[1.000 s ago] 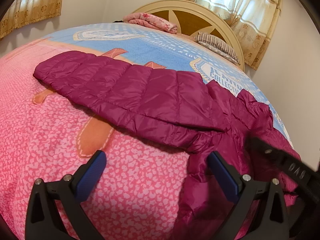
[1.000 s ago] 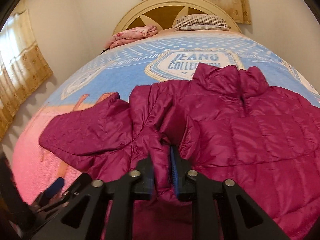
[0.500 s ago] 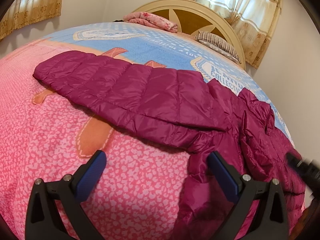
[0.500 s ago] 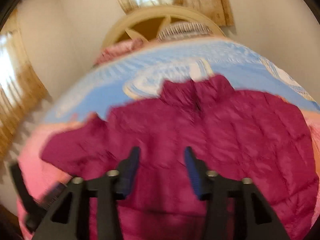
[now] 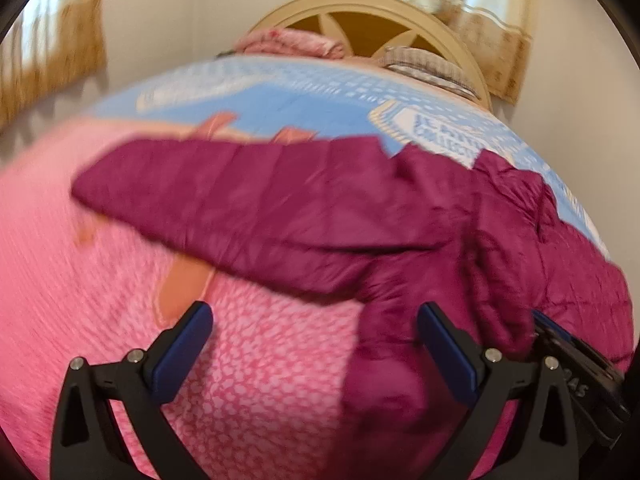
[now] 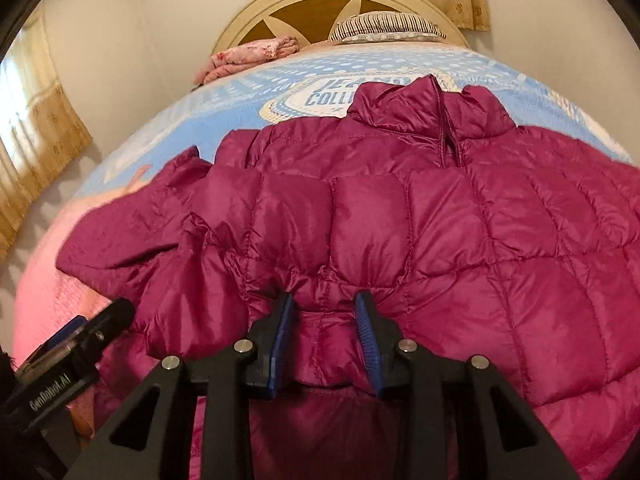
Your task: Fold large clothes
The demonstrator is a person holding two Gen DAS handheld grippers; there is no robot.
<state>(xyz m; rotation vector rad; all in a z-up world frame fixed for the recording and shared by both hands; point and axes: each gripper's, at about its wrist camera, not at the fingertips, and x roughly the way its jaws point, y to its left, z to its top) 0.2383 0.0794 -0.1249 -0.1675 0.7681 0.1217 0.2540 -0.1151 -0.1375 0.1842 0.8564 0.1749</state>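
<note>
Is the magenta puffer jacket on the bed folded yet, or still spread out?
Still spread. The jacket lies front-up, collar toward the headboard, its sleeve stretched sideways across the bedspread.

Jacket point(image 6: 420, 216): magenta quilted puffer, shiny, lying spread front-up on the bed, collar standing toward the headboard, zip closed at the neck. One sleeve point(image 5: 240, 200) stretched out flat sideways over the pink part of the cover; fabric bunched near the hem
</note>
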